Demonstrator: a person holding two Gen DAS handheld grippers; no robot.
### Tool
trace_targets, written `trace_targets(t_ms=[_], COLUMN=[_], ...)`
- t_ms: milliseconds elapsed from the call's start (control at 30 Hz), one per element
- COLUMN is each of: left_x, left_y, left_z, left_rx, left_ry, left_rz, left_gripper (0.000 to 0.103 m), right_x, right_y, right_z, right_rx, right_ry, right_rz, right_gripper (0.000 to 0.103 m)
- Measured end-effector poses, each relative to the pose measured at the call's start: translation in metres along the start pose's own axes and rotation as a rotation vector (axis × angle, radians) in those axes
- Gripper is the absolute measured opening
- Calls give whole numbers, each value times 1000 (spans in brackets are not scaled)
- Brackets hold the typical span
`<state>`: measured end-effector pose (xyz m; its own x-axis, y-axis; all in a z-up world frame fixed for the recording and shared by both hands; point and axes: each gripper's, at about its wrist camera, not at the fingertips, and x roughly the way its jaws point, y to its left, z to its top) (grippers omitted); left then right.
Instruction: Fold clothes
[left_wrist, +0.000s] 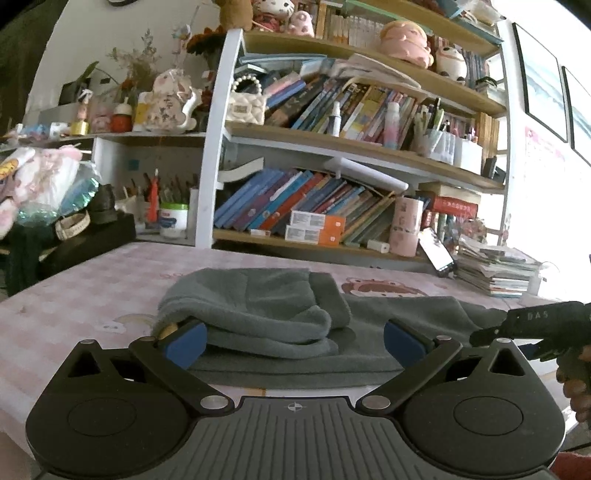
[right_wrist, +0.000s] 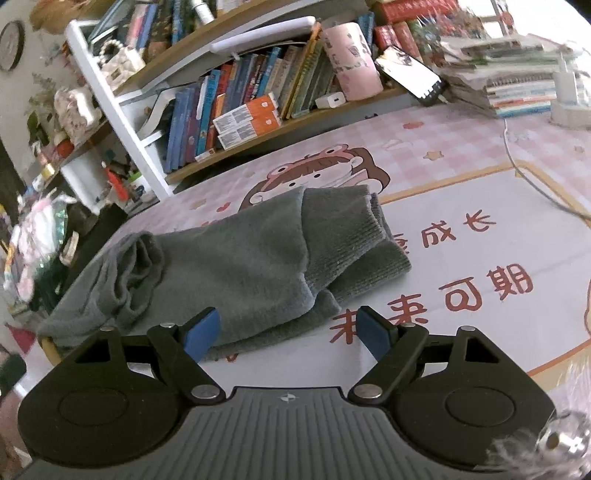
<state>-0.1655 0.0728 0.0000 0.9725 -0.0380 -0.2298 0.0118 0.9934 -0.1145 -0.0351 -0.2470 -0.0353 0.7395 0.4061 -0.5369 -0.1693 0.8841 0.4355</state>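
Note:
A grey knit sweater (left_wrist: 258, 314) lies partly folded on the pink cartoon-print table cover (left_wrist: 92, 288). My left gripper (left_wrist: 293, 341) is open and empty at the garment's near edge, its blue pads on either side of the folded bulk. In the right wrist view the sweater (right_wrist: 229, 266) lies with its ribbed cuffs (right_wrist: 365, 236) folded over to the right. My right gripper (right_wrist: 290, 332) is open and empty just before the garment's near edge. The right gripper also shows in the left wrist view (left_wrist: 535, 325) at the far right.
A bookshelf (left_wrist: 332, 147) packed with books and plush toys stands behind the table. A phone (right_wrist: 410, 74), a pink cup (right_wrist: 351, 62) and a stack of books (right_wrist: 517, 81) sit at the table's far edge. Clutter lies at the left (left_wrist: 44, 192). A white cable (right_wrist: 524, 173) crosses the cover.

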Motion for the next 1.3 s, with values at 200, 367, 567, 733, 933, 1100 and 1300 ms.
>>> trace_targets(t_ms=[200,367,567,733,933,1100,1300], left_x=[-3,1,3,6,4,4,3], left_y=[13,16,21,21,20,19,22], left_z=[0,-2,-10,-14,-13,-13,-13], left_rx=[-39,-65,-92,-97,-93,-87,-97], left_ry=[3,20,14,15,2,5,4], left_rz=[28,13,-26,-18,-23,-33,-32], left_gripper=[103,103,103,103,103,103,103], right_x=[9,15,22,30,31,8,24], right_y=[-7,-12,-11,-6,-19,8,-15], right_z=[12,22,29,31,33,33,33], right_rx=[115,214,279,259,307,73,224], right_ry=[23,36,40,9,-40,-151,-48], right_rz=[42,39,7,-63,-99,-36,-92], right_gripper=[80,80,80,59,18,17,22])
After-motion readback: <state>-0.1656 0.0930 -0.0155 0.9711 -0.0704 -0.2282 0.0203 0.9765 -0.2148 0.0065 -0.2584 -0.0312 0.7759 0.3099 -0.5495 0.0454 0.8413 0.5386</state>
